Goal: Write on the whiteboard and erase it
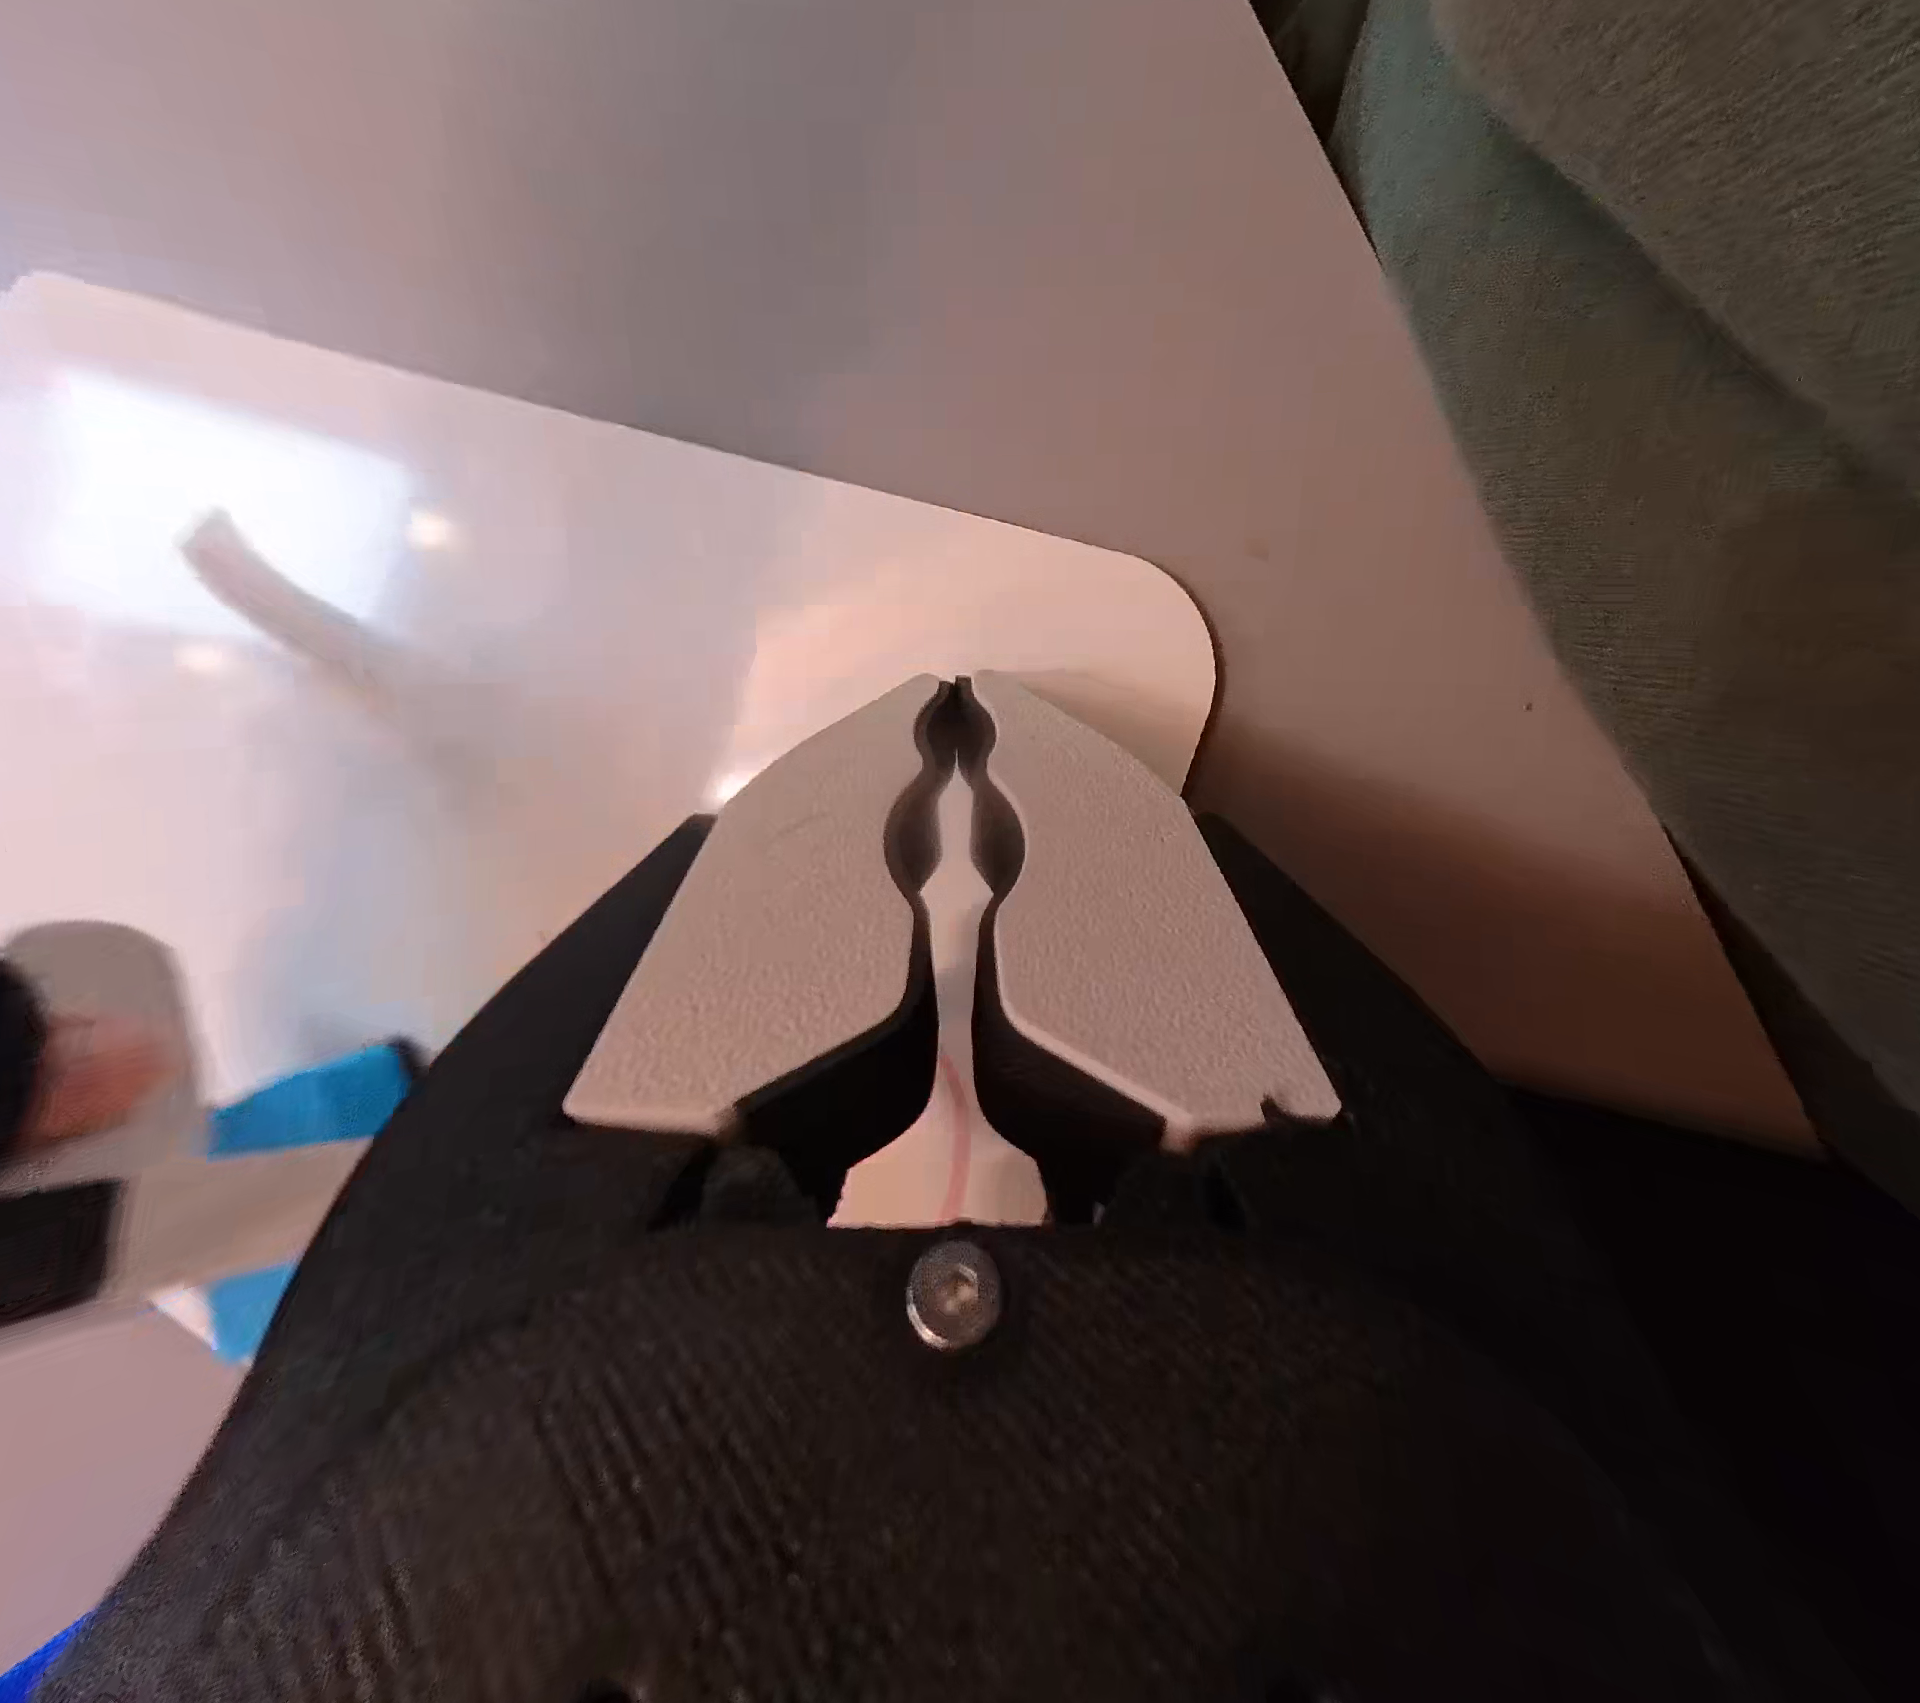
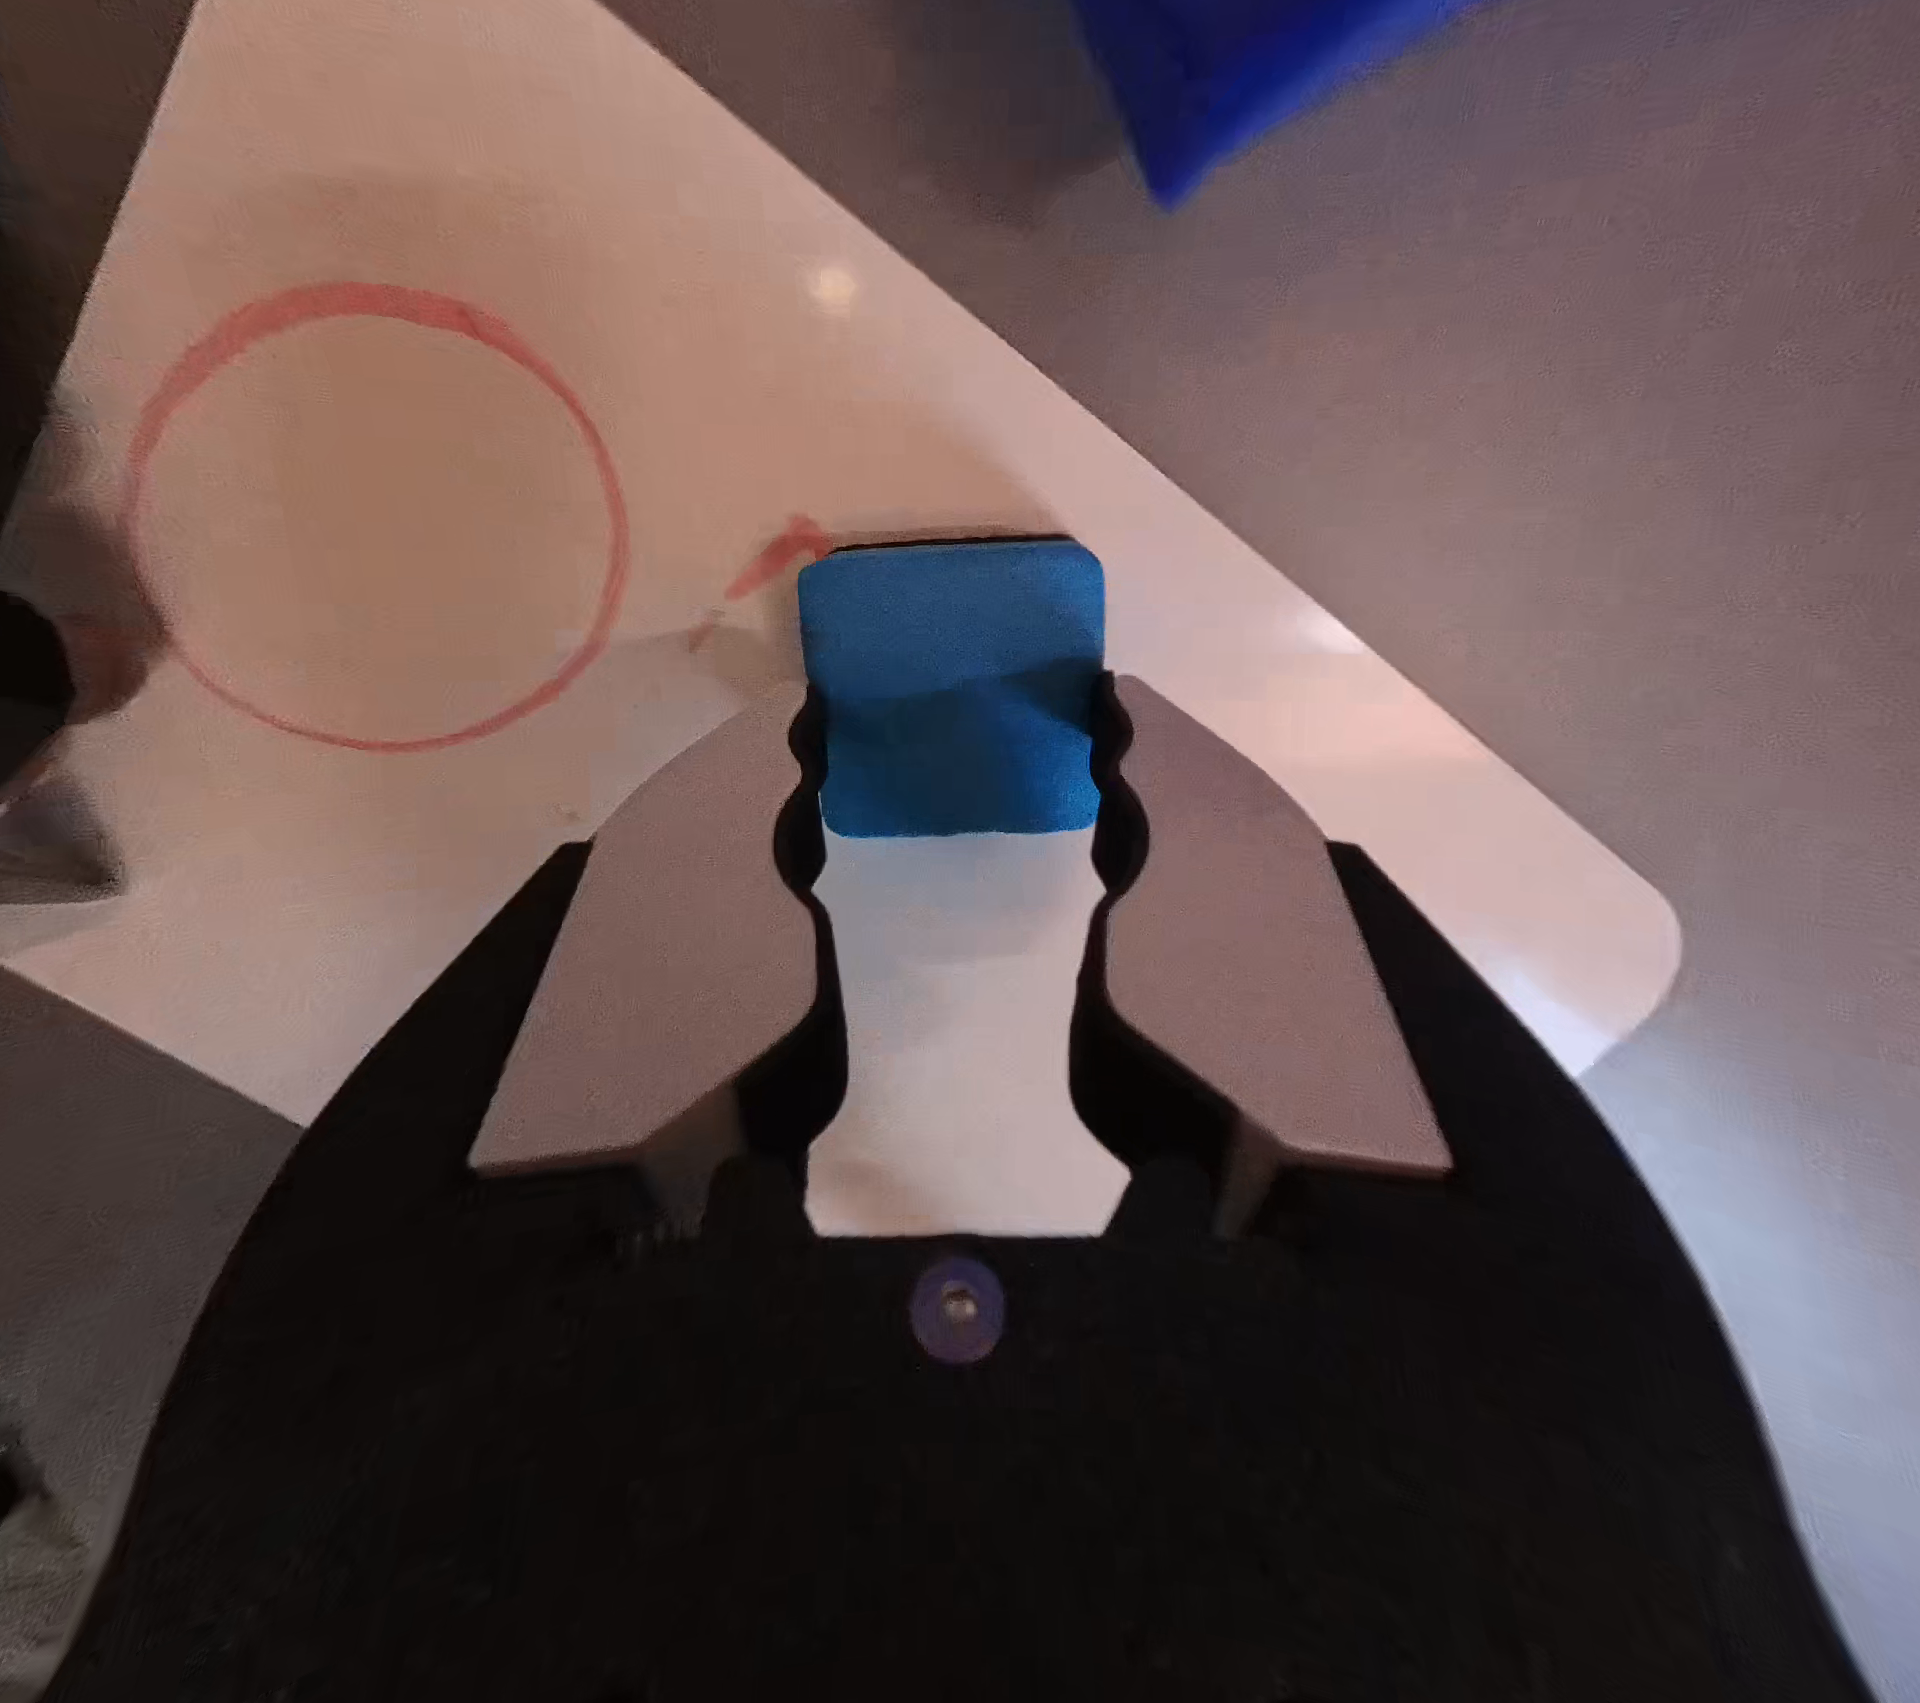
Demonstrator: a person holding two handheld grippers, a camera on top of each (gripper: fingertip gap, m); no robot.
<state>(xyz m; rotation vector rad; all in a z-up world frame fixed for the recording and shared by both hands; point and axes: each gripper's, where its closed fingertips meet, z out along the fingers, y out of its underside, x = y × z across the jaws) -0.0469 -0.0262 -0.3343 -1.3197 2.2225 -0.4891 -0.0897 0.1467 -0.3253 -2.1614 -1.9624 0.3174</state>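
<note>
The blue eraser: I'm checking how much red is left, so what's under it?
The blue eraser, held in the right gripper, sits on the whiteboard. A red stroke runs to its edge; anything beneath is hidden. The red circle lies uncovered.

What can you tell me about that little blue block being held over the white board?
The blue block is a small eraser, squarish with rounded corners, its top looking like soft matte foam, with a thin dark layer showing at its far edge. The right tool grips it by its two sides. It sits flat over the whiteboard, seemingly resting on it, next to a short red stroke and right of a red circle.
</note>
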